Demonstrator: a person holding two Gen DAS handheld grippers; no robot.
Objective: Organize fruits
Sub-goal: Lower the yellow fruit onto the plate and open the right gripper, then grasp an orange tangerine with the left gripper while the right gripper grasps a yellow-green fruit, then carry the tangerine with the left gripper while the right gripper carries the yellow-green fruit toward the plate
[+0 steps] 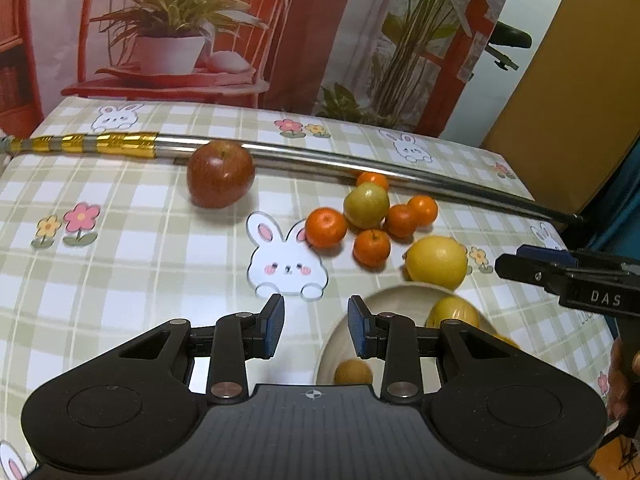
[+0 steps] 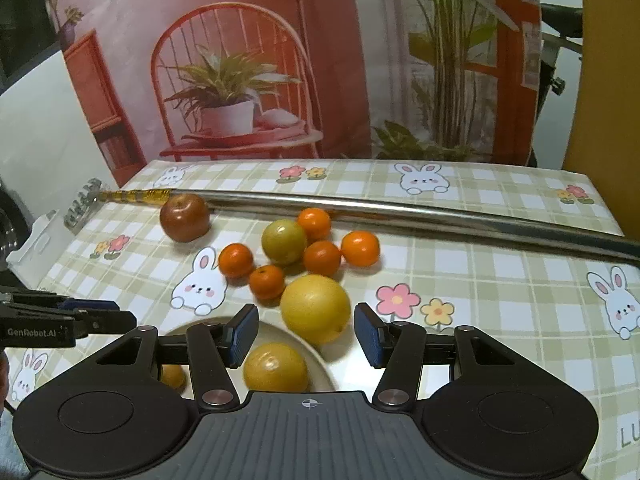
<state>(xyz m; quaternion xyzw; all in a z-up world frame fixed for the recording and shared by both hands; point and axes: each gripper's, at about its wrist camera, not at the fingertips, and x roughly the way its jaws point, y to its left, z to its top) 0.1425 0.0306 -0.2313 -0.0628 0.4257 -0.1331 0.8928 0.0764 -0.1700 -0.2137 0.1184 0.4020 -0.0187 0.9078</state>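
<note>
A red apple (image 1: 220, 174) (image 2: 185, 218) lies alone at the back left. A green pear (image 1: 366, 205) (image 2: 284, 242) sits ringed by several small oranges (image 1: 326, 227) (image 2: 236, 260). A large yellow citrus (image 1: 436, 262) (image 2: 315, 308) rests just beyond the cream plate (image 1: 384, 300) (image 2: 326, 368). On the plate lie a yellow fruit (image 1: 452, 312) (image 2: 275, 368) and a smaller one (image 1: 352, 372) (image 2: 172, 376). My left gripper (image 1: 316, 326) (image 2: 116, 312) hangs open over the plate's left rim. My right gripper (image 2: 307, 338) (image 1: 510, 258) is open, with the large citrus just ahead between its fingers, untouched.
A long metal rod (image 1: 320, 156) (image 2: 360, 208) with gold bands lies across the back of the checked tablecloth (image 1: 120, 280) (image 2: 500, 280). A printed backdrop stands behind the table. A hand (image 1: 620, 380) holds the right gripper at the right edge.
</note>
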